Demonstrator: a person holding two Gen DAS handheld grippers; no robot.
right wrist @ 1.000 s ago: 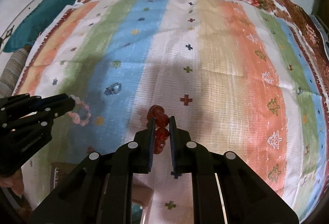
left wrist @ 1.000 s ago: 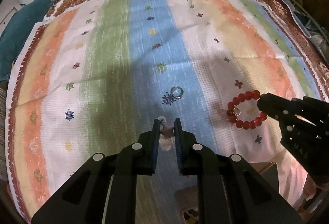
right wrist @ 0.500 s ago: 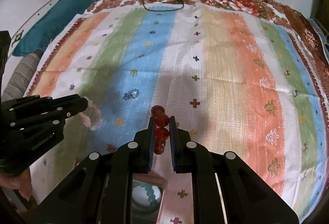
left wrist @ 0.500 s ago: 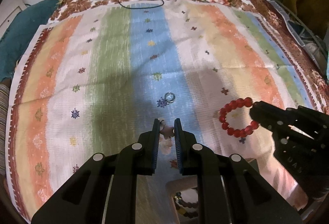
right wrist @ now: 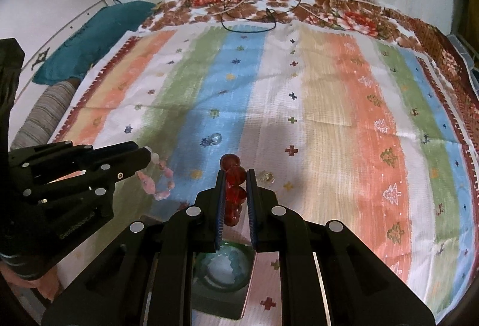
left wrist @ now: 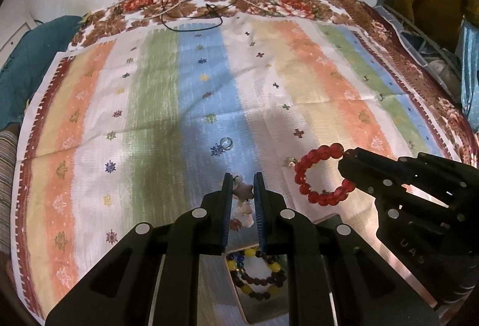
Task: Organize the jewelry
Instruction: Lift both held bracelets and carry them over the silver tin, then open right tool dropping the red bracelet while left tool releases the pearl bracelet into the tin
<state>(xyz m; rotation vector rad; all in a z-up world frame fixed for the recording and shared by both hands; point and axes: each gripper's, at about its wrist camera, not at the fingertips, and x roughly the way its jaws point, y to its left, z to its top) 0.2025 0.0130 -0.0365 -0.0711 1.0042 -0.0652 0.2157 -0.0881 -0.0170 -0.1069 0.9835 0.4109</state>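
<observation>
Bracelets lifted, one in each gripper, above the striped cloth (left wrist: 155, 104).

Left gripper (left wrist: 242, 191) is clenched on a pale pink bracelet (right wrist: 155, 185), right gripper (right wrist: 235, 191) on a red bracelet (left wrist: 317, 176); both loops hang clear of the cloth, near each other. Beaded strings like these look light and limp (the hard, glossy beads may roll or slip between flat pads), so pinching across one or two beads, as here, seems the surest hold, and the free loop will likely swing when moved. A small ring (left wrist: 226, 143) lies on the blue stripe beyond the grippers, not yet collected. Below the left gripper a box (left wrist: 239, 296) holds a dark and yellow bead string; what sits under the right gripper is blurred and greenish.
</observation>
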